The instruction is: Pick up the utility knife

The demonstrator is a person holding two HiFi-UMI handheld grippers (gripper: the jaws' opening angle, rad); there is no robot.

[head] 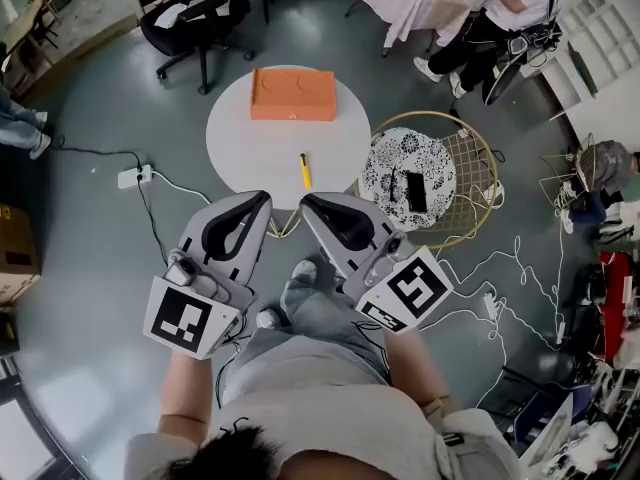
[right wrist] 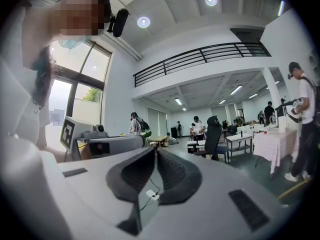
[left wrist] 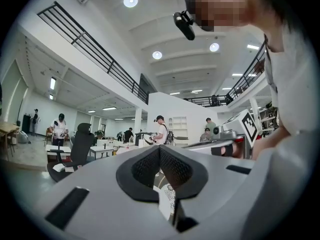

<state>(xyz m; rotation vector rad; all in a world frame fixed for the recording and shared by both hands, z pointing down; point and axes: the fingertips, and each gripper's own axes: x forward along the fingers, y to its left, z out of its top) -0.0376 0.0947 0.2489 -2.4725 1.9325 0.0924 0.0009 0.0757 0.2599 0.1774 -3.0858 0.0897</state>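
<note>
On the round white bench (head: 240,138), seen from above in the head view, the yellow utility knife (head: 305,171) lies by itself near the edge closest to the person, its length running roughly away from them. An orange box (head: 293,94) sits flat at the far side of the same bench, well apart from the knife. Nearer the person, above their lap, both tools are held side by side and angled in toward each other, well short of the knife and touching nothing. The left hand-held gripper (head: 257,204) has its two jaws pressed together at the tips with nothing between them, which its own view confirms (left wrist: 160,149): the dark ribbed pads meet at the top and only a slit of floor shows lower down. The right hand-held gripper (head: 314,206) is the same, jaws brought together and empty (right wrist: 154,148); through the narrow gap under its tips a white power strip (right wrist: 151,194) with its cable shows on the floor. Just right of the bench stands a gold wire basket table (head: 480,158) carrying a black-and-white patterned disc (head: 400,158) with a small black object (head: 415,190) on it. A black office chair (head: 195,18) stands beyond the bench, and another person (head: 495,18) sits at the far right.
</note>
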